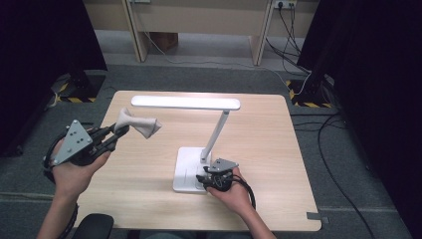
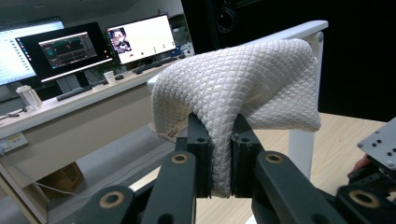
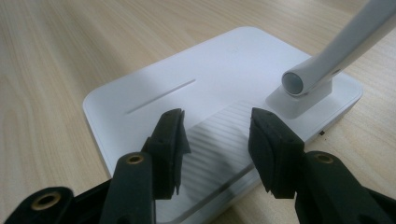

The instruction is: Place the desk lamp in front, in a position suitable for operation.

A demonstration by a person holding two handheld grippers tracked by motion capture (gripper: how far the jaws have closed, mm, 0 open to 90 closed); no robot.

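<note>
White quilted cloth (image 1: 141, 125) hangs pinched in the left claw (image 1: 119, 130) above the tabletop's (image 1: 268, 124) left side; right claw (image 3: 217, 140), jaws apart, should steady the white desk lamp's base (image 3: 187, 98) while wiping

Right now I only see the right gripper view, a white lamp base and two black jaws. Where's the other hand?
Observer: The left hand-held gripper is lifted over the table's left side.
Operator: Is it holding something?
Observer: Yes, its jaws are pinching a white cloth.
Operator: Is the lamp tall?
Observer: Its arm slants up to a long flat head above the table.
</note>
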